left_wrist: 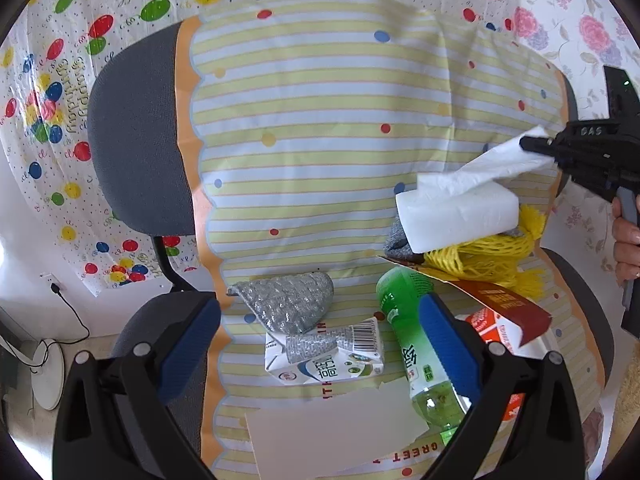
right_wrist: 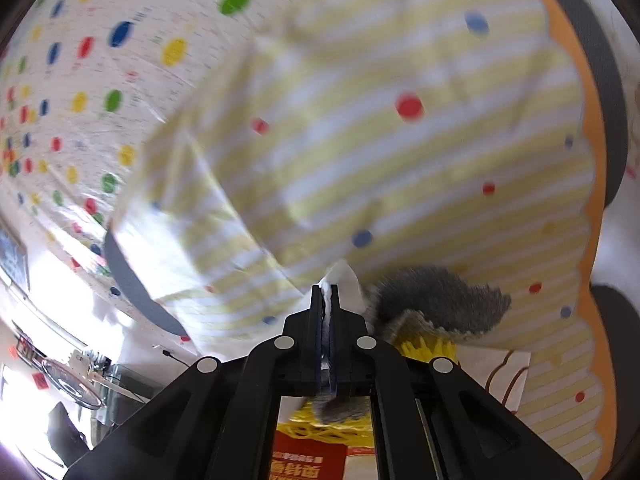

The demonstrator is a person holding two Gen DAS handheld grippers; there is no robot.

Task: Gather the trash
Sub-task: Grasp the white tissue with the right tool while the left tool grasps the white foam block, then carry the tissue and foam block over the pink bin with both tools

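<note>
Trash lies on a chair draped with a striped cloth (left_wrist: 320, 140). My left gripper (left_wrist: 320, 344) is open above a milk carton (left_wrist: 324, 354) and a crumpled silver foil piece (left_wrist: 290, 304); a green bottle (left_wrist: 416, 344) lies by its right finger. My right gripper (left_wrist: 530, 145) is shut on a white tissue (left_wrist: 492, 166) pulled up from a white tissue pack (left_wrist: 460, 216). In the right wrist view the right gripper (right_wrist: 330, 292) pinches the tissue (right_wrist: 344, 280) between closed fingers. A yellow net (left_wrist: 492, 256) and a grey cloth (left_wrist: 396, 240) lie under the pack.
A red-and-white carton (left_wrist: 504, 320) lies at the right of the seat. A white card (left_wrist: 336, 436) lies at the front. The grey chair back (left_wrist: 136, 132) shows at left. Balloon-print sheeting (left_wrist: 60, 120) covers the wall. A cable (left_wrist: 72, 312) hangs at lower left.
</note>
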